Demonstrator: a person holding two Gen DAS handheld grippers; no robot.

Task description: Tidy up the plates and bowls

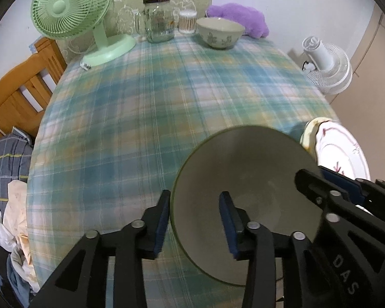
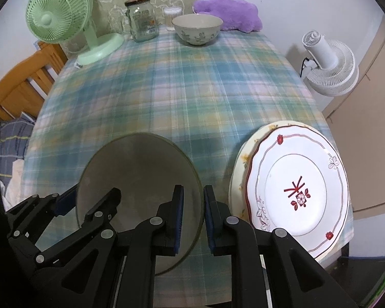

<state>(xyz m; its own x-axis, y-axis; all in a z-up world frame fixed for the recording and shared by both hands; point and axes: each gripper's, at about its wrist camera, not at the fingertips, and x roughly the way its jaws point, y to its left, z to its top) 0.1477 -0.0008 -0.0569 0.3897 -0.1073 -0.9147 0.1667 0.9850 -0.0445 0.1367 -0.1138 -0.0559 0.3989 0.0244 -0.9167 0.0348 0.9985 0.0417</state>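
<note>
A plain greenish bowl (image 1: 243, 195) is near the table's front edge, seen from above. My left gripper (image 1: 195, 220) straddles its left rim, one finger outside, one inside, jaws apart. My right gripper (image 2: 193, 218) is shut on the bowl's (image 2: 138, 179) right rim. In the right wrist view a white plate with red pattern (image 2: 295, 184) lies on a cream plate (image 2: 240, 159) at the front right; it also shows in the left wrist view (image 1: 344, 148). A second, flower-patterned bowl (image 1: 220, 32) stands at the far side (image 2: 197, 29).
Checked tablecloth (image 1: 166, 102). At the back stand a green fan (image 1: 71, 7), a glass jar (image 1: 158, 19), a cotton-swab tub (image 1: 187, 21) and a purple plush (image 1: 238, 18). A wooden chair (image 1: 20, 95) is at left, a white fan (image 1: 326, 64) on the floor at right.
</note>
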